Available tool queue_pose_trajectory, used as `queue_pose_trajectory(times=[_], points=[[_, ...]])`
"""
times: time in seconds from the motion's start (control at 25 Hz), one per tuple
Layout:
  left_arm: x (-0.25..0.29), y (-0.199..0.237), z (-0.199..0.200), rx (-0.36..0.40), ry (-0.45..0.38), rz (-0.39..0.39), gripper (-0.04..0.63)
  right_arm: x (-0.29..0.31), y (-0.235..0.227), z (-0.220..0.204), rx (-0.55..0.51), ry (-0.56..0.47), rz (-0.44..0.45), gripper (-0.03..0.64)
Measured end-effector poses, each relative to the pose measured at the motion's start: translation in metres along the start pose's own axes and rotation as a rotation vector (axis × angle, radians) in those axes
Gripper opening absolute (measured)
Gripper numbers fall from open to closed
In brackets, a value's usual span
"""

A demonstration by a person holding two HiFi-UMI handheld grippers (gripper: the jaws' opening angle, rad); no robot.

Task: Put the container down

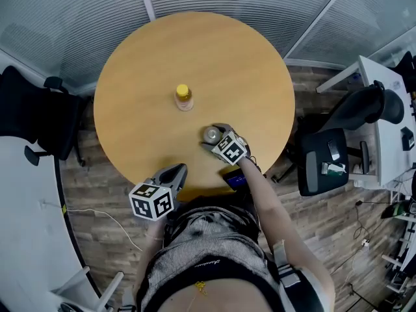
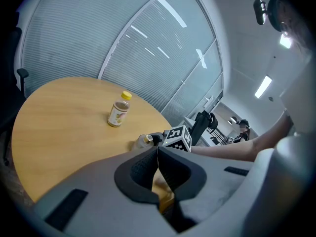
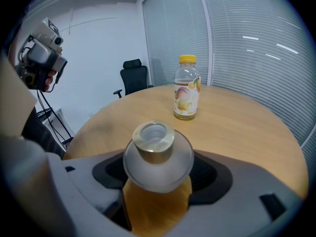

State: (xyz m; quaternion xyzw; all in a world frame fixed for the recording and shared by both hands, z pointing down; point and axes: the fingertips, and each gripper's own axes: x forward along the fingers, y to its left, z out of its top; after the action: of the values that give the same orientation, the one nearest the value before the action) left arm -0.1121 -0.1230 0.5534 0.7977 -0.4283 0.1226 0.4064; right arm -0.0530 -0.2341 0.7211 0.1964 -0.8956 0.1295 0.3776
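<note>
Container: a small greyish vessel (image 3: 157, 149) with a rounded shoulder and an open, metal-coloured neck. It is upright between the right gripper's jaws, over the near right part of the round worktop (image 1: 136, 77).
Right gripper: the right gripper (image 1: 217, 139) is clamped on the container's body, one pad on either side below the shoulder.
Contact with the worktop: the base is hidden under the container's own shoulder in the right gripper view, and the head view is too small to settle it. It is probably at or just above the wood.
Step in hand: as I judge it, this is the setting-down itself, with the release not yet made.
Next move: it calls for the base to sit flat and the container to stay upright. Then the jaws should part evenly and draw back toward the person without catching the shoulder.
Left gripper: the left gripper (image 2: 158, 164) has its jaws pressed together with nothing between them. It hangs at the near edge of the worktop, apart from the container, and takes no part.
Bottle: a yellow-capped drink bottle (image 1: 184, 97) stands upright near the worktop's middle, beyond the container and apart from it, so it should not be in the way.
Surroundings: glass walls with blinds lie behind, and office chairs stand beside the worktop.
</note>
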Motion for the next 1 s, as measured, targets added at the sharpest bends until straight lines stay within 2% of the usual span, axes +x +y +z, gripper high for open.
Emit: queue_pose_trajectory(times=[0.32, 0.56, 1.0], points=[[-0.003, 0.004, 0.000, 0.012, -0.004, 0.007, 0.021, 0.001, 0.002, -0.001, 0.023, -0.003, 0.022, 0.350], [-0.008, 0.009, 0.006, 0.014, -0.033, 0.030, 0.021, -0.008, 0.004, -0.015, 0.006, 0.055, 0.047, 0.351], [-0.003, 0.006, 0.002, 0.019, -0.020, 0.021, 0.021, -0.039, -0.006, -0.033, 0.040, 0.066, 0.064, 0.350]])
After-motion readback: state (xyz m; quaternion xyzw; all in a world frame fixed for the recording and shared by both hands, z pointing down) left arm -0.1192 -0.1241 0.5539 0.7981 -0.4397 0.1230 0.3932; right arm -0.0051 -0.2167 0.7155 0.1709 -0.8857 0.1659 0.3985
